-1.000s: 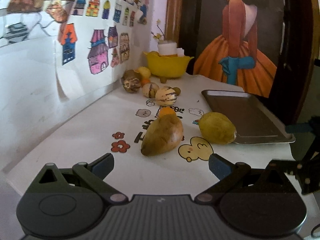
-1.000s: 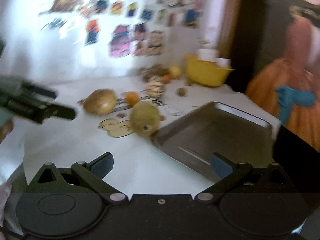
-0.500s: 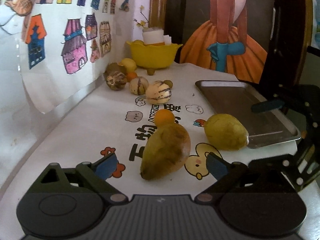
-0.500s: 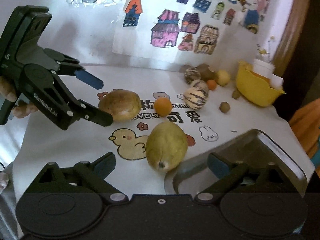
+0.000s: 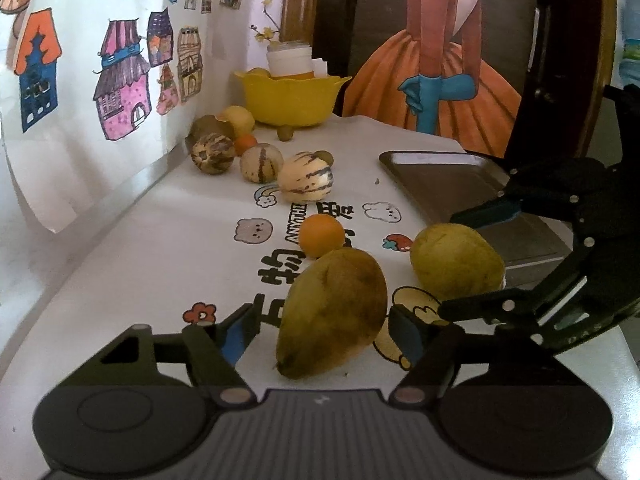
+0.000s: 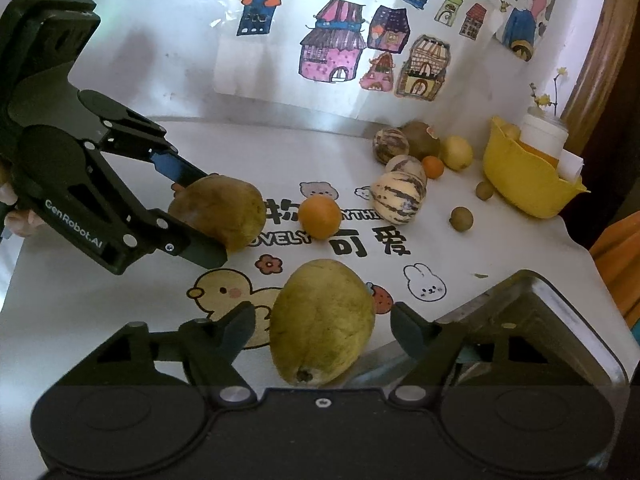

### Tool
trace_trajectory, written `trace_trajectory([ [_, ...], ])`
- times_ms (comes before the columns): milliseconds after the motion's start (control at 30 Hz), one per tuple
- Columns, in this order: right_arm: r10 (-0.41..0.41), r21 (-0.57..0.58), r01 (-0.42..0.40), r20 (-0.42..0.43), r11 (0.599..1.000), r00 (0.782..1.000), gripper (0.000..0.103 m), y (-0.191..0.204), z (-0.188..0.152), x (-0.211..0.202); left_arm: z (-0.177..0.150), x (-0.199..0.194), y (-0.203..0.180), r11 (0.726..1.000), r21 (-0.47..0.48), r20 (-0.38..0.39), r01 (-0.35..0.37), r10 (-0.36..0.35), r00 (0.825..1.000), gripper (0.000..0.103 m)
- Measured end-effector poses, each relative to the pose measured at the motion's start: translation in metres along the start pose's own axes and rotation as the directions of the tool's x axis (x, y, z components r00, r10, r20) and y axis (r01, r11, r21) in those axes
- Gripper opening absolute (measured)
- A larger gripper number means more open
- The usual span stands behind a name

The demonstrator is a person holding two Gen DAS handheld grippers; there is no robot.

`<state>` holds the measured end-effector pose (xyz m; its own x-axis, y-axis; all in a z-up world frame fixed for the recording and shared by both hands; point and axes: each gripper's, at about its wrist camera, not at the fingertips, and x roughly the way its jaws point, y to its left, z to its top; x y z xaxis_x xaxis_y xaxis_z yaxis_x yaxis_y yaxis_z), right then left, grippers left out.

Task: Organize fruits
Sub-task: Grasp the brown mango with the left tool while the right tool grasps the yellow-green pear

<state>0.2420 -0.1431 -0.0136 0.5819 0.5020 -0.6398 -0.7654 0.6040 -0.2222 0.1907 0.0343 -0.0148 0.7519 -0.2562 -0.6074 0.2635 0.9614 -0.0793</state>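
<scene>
Left wrist view: the brown mango is bracketed by the left gripper, jaws just closing, gaps remaining; at two o'clock, the green mango is likewise straddled, ungripped, by the right gripper.

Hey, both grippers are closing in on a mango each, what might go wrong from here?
Risks, as I judge them:
1. The left gripper has been closing around the brown mango; on that rounded fruit its fingers may slip.
2. The right gripper, also closing, straddles the green mango right beside the tray; one finger could catch its rim.
3. The orange sits close; a nudge could roll it.
</scene>
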Motion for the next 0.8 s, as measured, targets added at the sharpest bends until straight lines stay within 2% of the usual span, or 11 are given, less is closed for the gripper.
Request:
trace_trajectory([
  [167, -0.005, 0.002, 0.005, -0.001, 1.0, 1.0, 0.064, -0.0006, -0.0005, 0.003, 0.001, 0.005, -0.0004, 1.0, 0.001, -0.007, 0.013, -0.013, 1.0, 0.067],
  [433, 0.001, 0.013, -0.001, -0.004, 1.0, 1.0, 0.058, -0.0013, -0.0019, 0.0088, 0.002, 0.0084, 0.0009, 0.999, -0.008, -0.007, 0.032, -0.032, 0.999, 0.058],
  [633, 0.006, 0.037, -0.006, 0.012, 0.999, 1.0, 0.057, -0.0023, -0.0029, 0.0105, 0.0018, 0.0089, 0.0003, 0.999, -0.012, -0.002, 0.029, -0.029, 1.0, 0.058],
  [800, 0.007, 0.08, -0.009, 0.033, 0.997, 0.999, 0.057, -0.0039, -0.006, 0.0085, 0.003, 0.0064, 0.0046, 0.998, -0.057, 0.006, 0.023, -0.022, 1.0, 0.057],
])
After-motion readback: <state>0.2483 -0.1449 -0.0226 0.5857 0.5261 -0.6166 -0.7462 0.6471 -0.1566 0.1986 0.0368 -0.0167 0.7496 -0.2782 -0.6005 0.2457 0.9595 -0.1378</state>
